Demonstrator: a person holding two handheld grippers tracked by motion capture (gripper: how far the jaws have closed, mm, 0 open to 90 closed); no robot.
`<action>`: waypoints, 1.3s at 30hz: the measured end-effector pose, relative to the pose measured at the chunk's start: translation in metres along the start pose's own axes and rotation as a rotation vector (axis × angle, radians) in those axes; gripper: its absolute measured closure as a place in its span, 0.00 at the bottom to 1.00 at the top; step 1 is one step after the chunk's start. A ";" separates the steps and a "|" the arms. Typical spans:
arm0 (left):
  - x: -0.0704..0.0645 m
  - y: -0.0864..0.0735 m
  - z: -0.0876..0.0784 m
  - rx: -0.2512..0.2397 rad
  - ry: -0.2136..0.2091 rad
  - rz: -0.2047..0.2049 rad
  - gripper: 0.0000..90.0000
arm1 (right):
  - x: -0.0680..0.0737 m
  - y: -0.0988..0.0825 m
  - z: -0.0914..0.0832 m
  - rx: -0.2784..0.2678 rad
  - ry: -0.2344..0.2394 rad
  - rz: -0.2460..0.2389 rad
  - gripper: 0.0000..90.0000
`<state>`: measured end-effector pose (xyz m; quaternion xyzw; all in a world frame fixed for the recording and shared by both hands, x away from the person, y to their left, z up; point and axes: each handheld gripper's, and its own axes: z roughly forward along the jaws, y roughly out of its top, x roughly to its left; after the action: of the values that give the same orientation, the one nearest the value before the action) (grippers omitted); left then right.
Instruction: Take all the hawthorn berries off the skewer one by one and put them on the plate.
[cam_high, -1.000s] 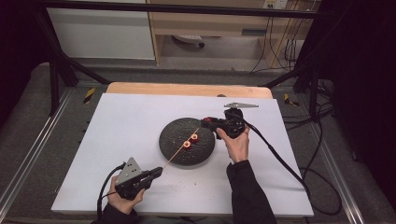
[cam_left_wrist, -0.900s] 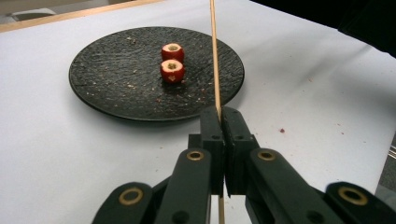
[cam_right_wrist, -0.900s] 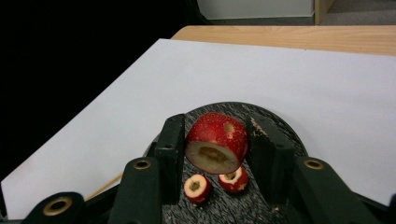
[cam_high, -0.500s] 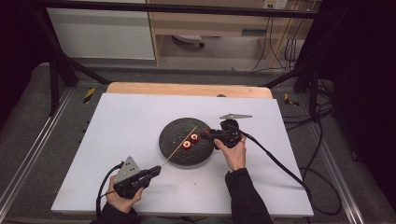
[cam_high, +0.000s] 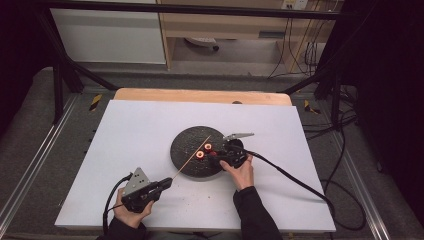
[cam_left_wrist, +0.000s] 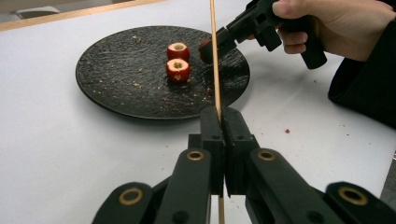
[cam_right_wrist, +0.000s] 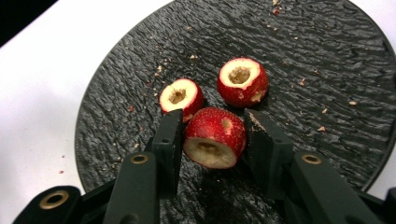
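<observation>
Down on the round black slate plate (cam_right_wrist: 327, 70), right gripper (cam_right_wrist: 214, 140) clamping a cored red fruit (cam_right_wrist: 215, 135), left gripper (cam_left_wrist: 219, 135) pinching a thin wooden skewer (cam_left_wrist: 214, 56), its tip cut off in the left gripper view.

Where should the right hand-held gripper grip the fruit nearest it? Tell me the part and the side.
Grip the fruit across its round red flanks, one pad per side, coming from above and behind. Its cored end faces the camera, so the sides are the only firm, even surfaces; the hollow axis stays free for the skewer.

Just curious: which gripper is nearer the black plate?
Right. The right gripper is over the plate, clamping a red fruit; the left gripper is off its near edge, clamping a skewer.
</observation>
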<state>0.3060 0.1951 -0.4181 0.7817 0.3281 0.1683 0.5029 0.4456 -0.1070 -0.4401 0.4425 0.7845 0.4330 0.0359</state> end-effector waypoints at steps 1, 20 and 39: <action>0.000 0.000 0.000 0.001 0.000 0.000 0.98 | 0.000 0.000 0.001 0.001 -0.004 -0.002 0.66; 0.000 0.000 0.001 0.008 -0.001 -0.004 0.98 | -0.003 -0.003 -0.041 -0.058 -0.010 -0.049 0.44; 0.003 0.003 0.004 0.024 0.007 -0.017 0.98 | -0.028 -0.055 -0.092 -0.096 -0.068 -0.134 0.07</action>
<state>0.3116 0.1935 -0.4173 0.7841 0.3387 0.1630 0.4939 0.3864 -0.1999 -0.4311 0.4015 0.7888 0.4516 0.1127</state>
